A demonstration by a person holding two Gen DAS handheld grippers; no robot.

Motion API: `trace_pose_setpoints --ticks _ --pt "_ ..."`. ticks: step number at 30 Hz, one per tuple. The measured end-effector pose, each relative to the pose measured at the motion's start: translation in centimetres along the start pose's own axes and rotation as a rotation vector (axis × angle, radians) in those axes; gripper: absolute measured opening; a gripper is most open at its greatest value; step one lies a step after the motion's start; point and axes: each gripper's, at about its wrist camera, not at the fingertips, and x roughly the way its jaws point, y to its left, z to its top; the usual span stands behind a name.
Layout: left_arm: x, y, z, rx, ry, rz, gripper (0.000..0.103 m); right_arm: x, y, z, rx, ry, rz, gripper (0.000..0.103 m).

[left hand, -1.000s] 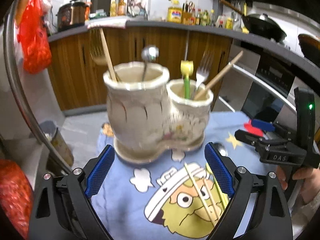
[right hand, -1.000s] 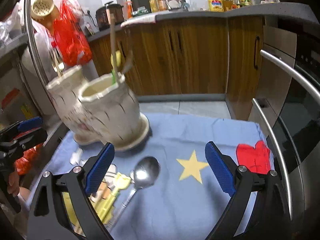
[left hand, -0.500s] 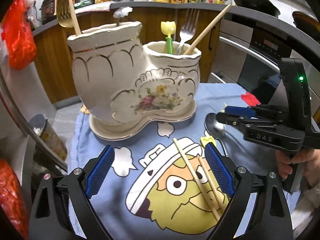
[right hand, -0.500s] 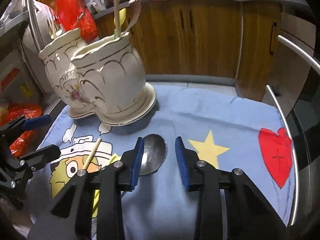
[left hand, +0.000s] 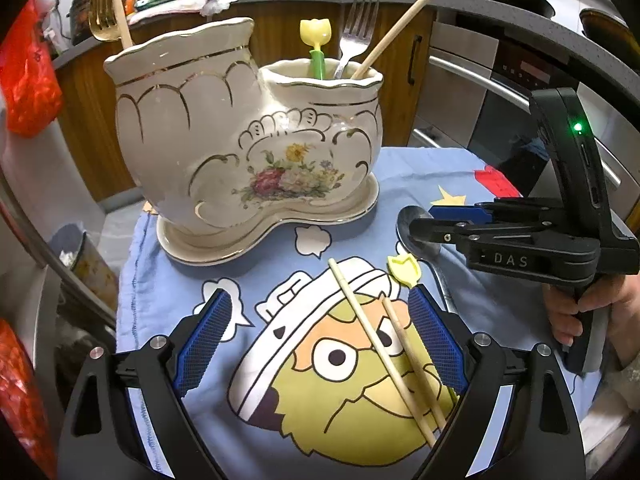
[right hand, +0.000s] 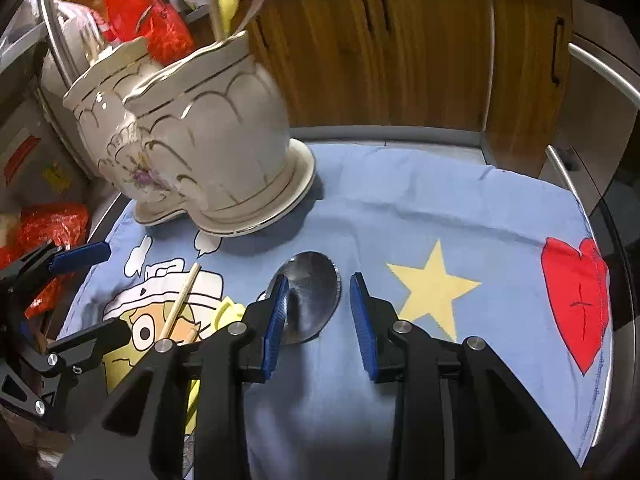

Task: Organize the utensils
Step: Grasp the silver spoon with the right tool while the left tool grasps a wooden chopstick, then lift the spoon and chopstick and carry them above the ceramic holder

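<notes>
Currently spoon pickup | right claw [right hand: 318,304] part-closed astride shiny metal spoon [right hand: 310,296], pads not pressing | left claw [left hand: 320,344] wide open over wooden chopsticks [left hand: 384,344] | next: close, lift, drop into cream ceramic holder [left hand: 248,136]

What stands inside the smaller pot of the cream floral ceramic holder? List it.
In the smaller pot of the cream floral ceramic holder: a yellow tulip-topped green stick, a silver metal fork and a wooden chopstick. Their lower ends are hidden by the wall.

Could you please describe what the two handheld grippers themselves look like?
Both the left gripper and the right gripper are black frames with silver bolts and blue ribbed pads. The right one bears white "DAS" lettering, a pistol handle and a green light.
</notes>
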Motion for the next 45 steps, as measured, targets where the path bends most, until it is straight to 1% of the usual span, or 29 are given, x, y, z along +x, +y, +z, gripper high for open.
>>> trace_pose_setpoints --ticks 2,5,6,7,9,12,13,14,16,18,20,21,22,23,25,28,32,36,37,38,39,40,45 --pt "0.1 -0.1 -0.1 0.0 0.004 0.0 0.09 0.0 0.3 0.0 -0.017 0.003 0.0 0.031" --pt "0.4 -0.1 -0.1 0.002 0.011 -0.003 0.09 0.0 0.7 -0.2 -0.03 0.006 -0.024 0.021" --pt "0.4 -0.2 -0.1 0.004 0.011 -0.003 0.09 0.0 0.8 -0.2 -0.031 0.006 -0.038 0.015" --pt "0.5 -0.3 -0.1 0.007 0.012 -0.002 0.089 0.0 0.8 -0.2 -0.028 0.005 -0.049 0.013" --pt "0.6 -0.4 -0.2 0.015 0.015 -0.005 0.086 -0.4 0.6 -0.3 -0.019 -0.002 -0.044 0.009" --pt "0.8 -0.7 -0.3 0.026 0.028 -0.018 0.078 -0.9 0.1 -0.3 0.0 -0.017 -0.029 0.006" --pt "0.8 -0.8 -0.4 0.026 0.034 -0.027 0.073 -1.2 0.0 -0.3 0.008 -0.024 -0.024 0.005" --pt "0.9 -0.8 -0.4 0.026 0.04 -0.035 0.068 -1.4 -0.3 -0.1 0.015 -0.028 -0.021 0.005" --pt "1.1 -0.9 -0.5 0.018 0.055 -0.053 0.061 -2.3 -0.7 0.0 0.033 -0.046 -0.017 0.004" --pt "1.3 -0.8 -0.5 0.0 0.065 -0.073 0.057 -3.0 -1.0 0.2 0.047 -0.063 -0.012 0.003" --pt "1.5 -0.7 -0.4 -0.019 0.075 -0.08 0.046 -3.7 -1.3 0.3 0.061 -0.076 -0.005 0.003" --pt "1.7 -0.7 -0.4 -0.022 0.079 -0.079 0.042 -4.0 -1.4 0.4 0.064 -0.088 -0.003 0.002" --pt "1.9 -0.8 -0.5 -0.019 0.085 -0.072 0.033 -4.3 -1.5 0.4 0.064 -0.096 -0.005 0.002" --pt "2.1 -0.8 -0.5 -0.017 0.093 -0.064 0.03 -4.4 -1.4 0.3 0.063 -0.099 -0.005 0.002" --pt "2.5 -1.0 -0.6 -0.021 0.112 -0.072 0.028 -4.7 -1.5 0.3 0.062 -0.106 0.0 0.002" --pt "2.6 -1.4 -0.6 -0.024 0.119 -0.083 0.028 -4.8 -1.3 0.3 0.06 -0.105 0.005 0.002" --pt "2.9 -2.2 -0.7 0.021 0.109 -0.009 0.024 -5.1 -1.2 0.3 0.063 -0.11 0.016 0.002" --pt "3.2 -3.2 -0.8 0.07 0.091 0.056 0.022 -5.5 -0.6 0.3 0.058 -0.123 0.027 0.002" --pt "3.3 -3.5 -0.7 0.081 0.086 0.061 0.014 -5.6 -0.6 0.3 0.056 -0.125 0.031 0.002" --pt "3.4 -3.7 -0.7 0.095 0.082 0.064 0.009 -5.6 -0.5 0.3 0.053 -0.129 0.035 0.002" --pt "3.4 -4.0 -0.7 0.119 0.078 0.066 0.006 -5.7 -0.4 0.3 0.052 -0.131 0.039 0.002" --pt "3.5 -4.3 -0.6 0.124 0.078 0.066 0.005 -5.8 -0.5 0.3 0.054 -0.135 0.048 0.002" --pt "3.1 -3.3 -0.4 0.082 0.066 0.016 0.005 -6.9 -0.5 0.2 0.053 -0.169 0.079 0.002"
